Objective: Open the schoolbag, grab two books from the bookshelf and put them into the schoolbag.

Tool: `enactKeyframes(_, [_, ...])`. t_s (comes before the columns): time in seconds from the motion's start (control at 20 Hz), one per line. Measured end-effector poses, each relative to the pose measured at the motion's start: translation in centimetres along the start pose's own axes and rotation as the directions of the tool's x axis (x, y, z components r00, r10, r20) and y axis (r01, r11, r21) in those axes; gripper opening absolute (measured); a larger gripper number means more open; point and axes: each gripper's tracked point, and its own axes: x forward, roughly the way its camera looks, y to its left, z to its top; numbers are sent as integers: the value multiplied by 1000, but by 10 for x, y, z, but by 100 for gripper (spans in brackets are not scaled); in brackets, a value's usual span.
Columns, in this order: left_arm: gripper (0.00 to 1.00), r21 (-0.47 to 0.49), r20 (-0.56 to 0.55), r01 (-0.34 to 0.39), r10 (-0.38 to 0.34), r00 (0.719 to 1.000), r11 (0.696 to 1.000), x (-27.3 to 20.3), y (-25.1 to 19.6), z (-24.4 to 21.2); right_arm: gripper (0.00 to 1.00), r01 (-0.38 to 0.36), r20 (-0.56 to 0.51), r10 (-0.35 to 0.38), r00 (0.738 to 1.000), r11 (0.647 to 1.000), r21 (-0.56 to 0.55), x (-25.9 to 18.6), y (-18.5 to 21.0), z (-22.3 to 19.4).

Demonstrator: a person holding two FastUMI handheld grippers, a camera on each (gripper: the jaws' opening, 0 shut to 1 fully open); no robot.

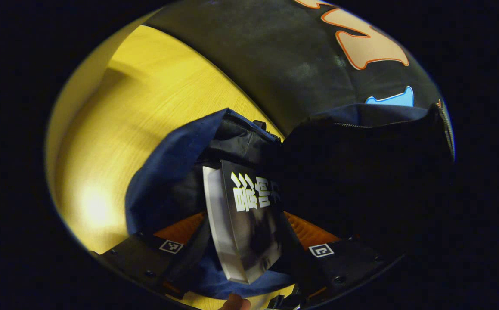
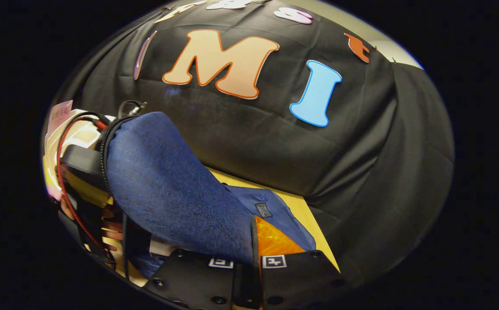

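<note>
We see the schoolbag's (image 1: 361, 172) interior too dark to read at 3 o'clock. Left gripper (image 1: 249, 252) clamps a book (image 1: 249, 219) at its mouth; right gripper (image 2: 253, 254) pinches bag fabric. Table (image 1: 137, 112) at 10 o'clock.

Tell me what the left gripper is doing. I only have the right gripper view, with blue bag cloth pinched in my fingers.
Observer: In the left gripper view, the left gripper holds a black book between its fingers.
Operator: Is it in the bag yet?
Observer: Partly. The far end is past the schoolbag rim, in the dark inside; the near end sits out by the fingers.
Operator: Is the mouth open enough?
Observer: It looks so. The zip edge stands well clear of the book on one side.
</note>
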Motion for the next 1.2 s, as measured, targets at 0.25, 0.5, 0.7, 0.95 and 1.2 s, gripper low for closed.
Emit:
enactKeyframes(0.25, [94, 108, -55, 50, -45, 998, 993, -55, -15, -10, 7, -6, -20, 6, 1000, 1000, -14, -3, 5, -4])
enactKeyframes(0.5, [94, 206, -124, 19, 7, 992, 978, -118, -13, -23, 7, 1, -41, -2, 999, 1000, -4, -4, 5, -7])
enactKeyframes(0.7, [94, 276, -168, 10, 38, 985, 961, -175, -17, -28, 8, 0, -51, -2, 999, 999, -47, -5, 11, -11])
enactKeyframes(0.95, [94, 330, -169, -14, 73, 983, 944, -252, -3, 2, 8, -7, -58, 0, 998, 994, -113, -9, 19, -16])
enactKeyframes(1.2, [94, 323, -116, -144, 190, 975, 935, -318, 31, 60, 7, 2, -68, -11, 998, 991, -137, -14, 22, -22])
